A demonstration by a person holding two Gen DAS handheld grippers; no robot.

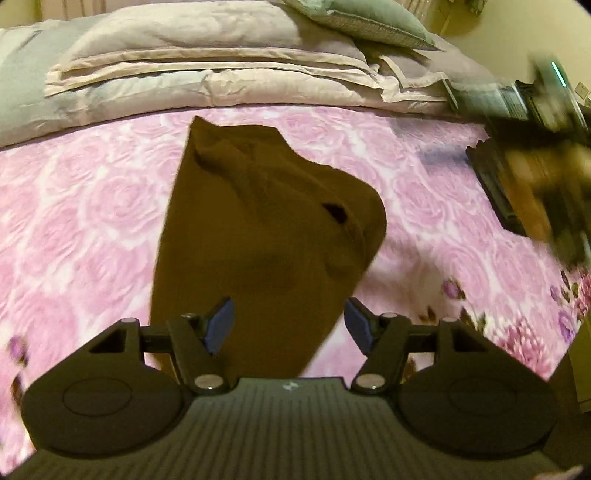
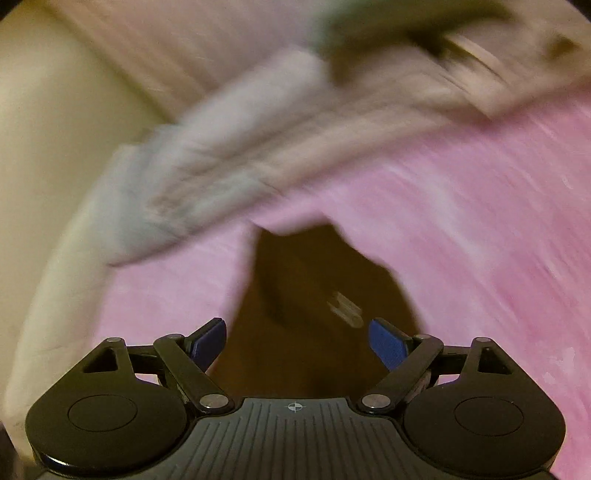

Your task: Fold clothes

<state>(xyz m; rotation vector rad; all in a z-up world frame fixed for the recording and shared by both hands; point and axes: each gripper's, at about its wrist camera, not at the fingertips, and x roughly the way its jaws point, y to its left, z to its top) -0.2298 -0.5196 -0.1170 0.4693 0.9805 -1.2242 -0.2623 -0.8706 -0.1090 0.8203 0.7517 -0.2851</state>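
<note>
A dark brown garment (image 1: 258, 236) lies bunched and partly folded on the pink rose-patterned bedspread (image 1: 85, 206). Its near end runs down between the blue pads of my left gripper (image 1: 290, 325), which stands open; the pads do not press on the cloth. The right wrist view is badly blurred. There the same brown garment (image 2: 317, 314), with a pale label on it, lies just ahead of my right gripper (image 2: 299, 343). That gripper is wide open with the cloth below the gap and nothing pinched.
Folded pale quilts (image 1: 207, 66) and a grey-green pillow (image 1: 365, 18) are stacked along the far side of the bed. A blurred dark shape (image 1: 535, 177) hangs over the bedspread at the right edge. A cream wall (image 2: 44, 110) is on the left.
</note>
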